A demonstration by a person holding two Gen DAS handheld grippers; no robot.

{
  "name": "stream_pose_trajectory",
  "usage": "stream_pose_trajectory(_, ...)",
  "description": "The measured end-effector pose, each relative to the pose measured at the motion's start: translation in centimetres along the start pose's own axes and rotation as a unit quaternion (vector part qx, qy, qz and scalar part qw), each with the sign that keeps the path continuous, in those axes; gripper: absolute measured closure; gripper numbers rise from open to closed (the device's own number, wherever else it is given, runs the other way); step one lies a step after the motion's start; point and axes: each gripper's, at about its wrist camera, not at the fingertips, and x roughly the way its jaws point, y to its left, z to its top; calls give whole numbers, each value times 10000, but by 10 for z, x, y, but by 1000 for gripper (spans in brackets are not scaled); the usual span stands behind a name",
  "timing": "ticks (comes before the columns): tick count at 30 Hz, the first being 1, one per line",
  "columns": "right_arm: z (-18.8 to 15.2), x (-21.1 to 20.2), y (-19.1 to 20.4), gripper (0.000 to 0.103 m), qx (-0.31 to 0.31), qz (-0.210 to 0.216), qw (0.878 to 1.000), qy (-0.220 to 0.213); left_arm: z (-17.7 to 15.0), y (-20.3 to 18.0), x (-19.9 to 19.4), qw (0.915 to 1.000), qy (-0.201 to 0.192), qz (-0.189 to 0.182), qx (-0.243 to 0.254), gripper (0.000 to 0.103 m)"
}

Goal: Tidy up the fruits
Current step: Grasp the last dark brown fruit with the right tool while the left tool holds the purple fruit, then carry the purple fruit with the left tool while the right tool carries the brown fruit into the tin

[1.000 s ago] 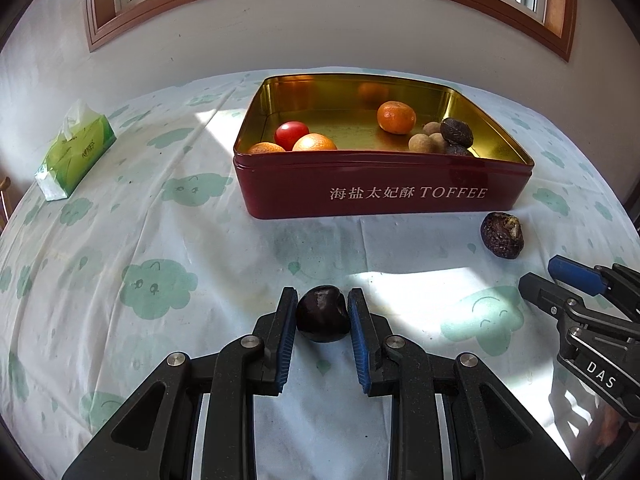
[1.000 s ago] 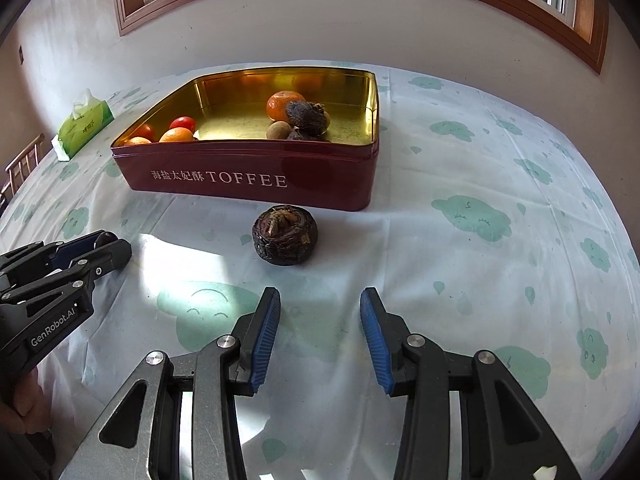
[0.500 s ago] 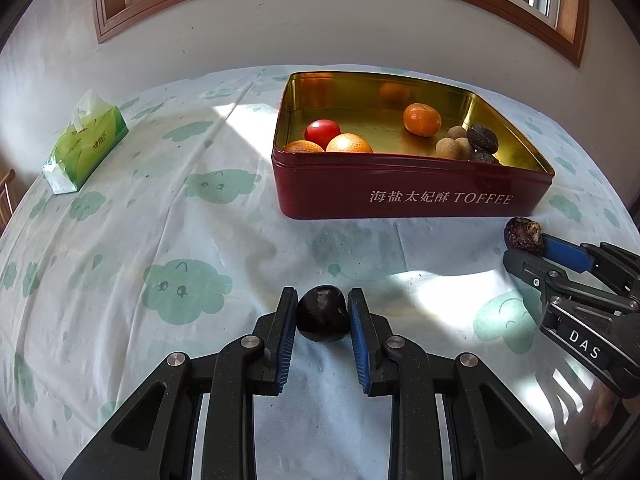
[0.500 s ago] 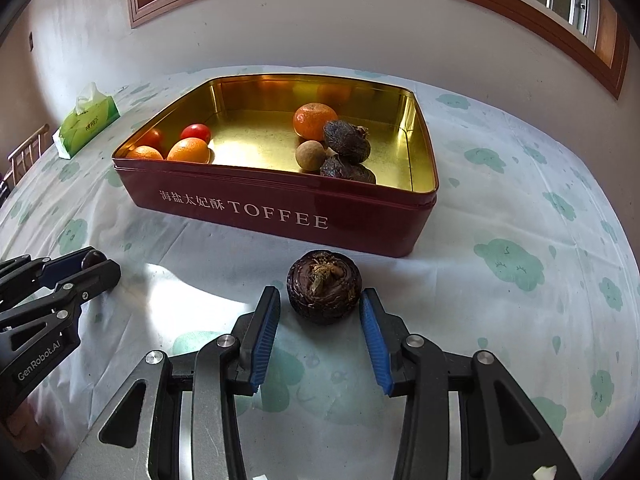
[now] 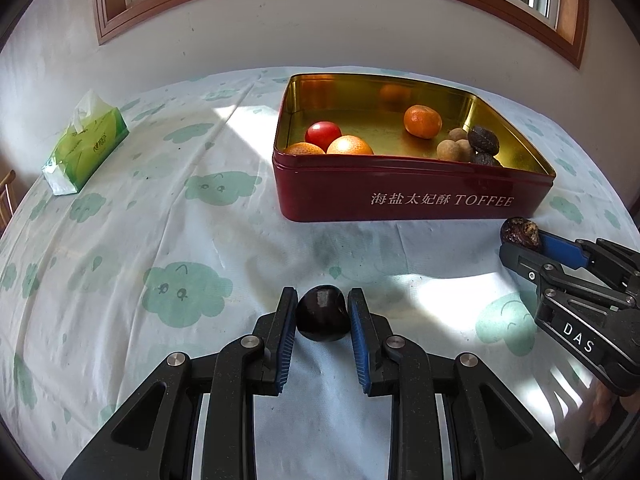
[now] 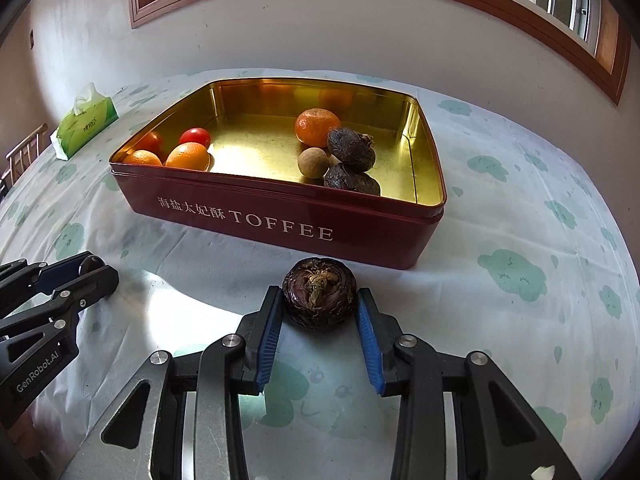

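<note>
A dark red toffee tin with a gold inside holds oranges, a red tomato, small brown fruits and dark wrinkled fruits. My left gripper is shut on a dark glossy chestnut, held above the tablecloth in front of the tin. My right gripper has its pads against a dark round water chestnut just in front of the tin; it also shows in the left wrist view.
A green tissue pack lies at the far left of the table. The cloud-print tablecloth covers the table. A wall with a wooden window frame stands behind. A chair back shows at the left edge.
My right gripper moved forward around the water chestnut and closed onto it. My left gripper stayed shut on the chestnut and drew back to the left, away from the tin.
</note>
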Motion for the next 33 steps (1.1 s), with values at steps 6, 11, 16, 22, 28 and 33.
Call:
stream_pose_trajectory(6,-1,-1,-1,69,75,21,10000,14,0,-1,-1,10000,-7,21,11,76)
stream_pose_trajectory(11,-4,-4,-2,70,121,53,9999,51,0,-2,-2,10000,-14,39,20,76)
stream_pose_trajectory(16,-7,-8,-4,70,170,80,9998,85,-1,-3,-2,10000,-12,40,20,76)
stream_pose_trajectory(22,-8,-16,-3,70,177,104,9998,43,-1,1,-2,10000,5,-30,-36,76)
stream_pose_trajectory(28,-10,-26,-2,70,206,122,9997,-15,0,9,-8,9993,-55,-326,-201,76)
stream_pose_trajectory(33,-11,-32,-3,70,239,148,9996,-87,0,12,-12,9994,-75,-296,-171,76)
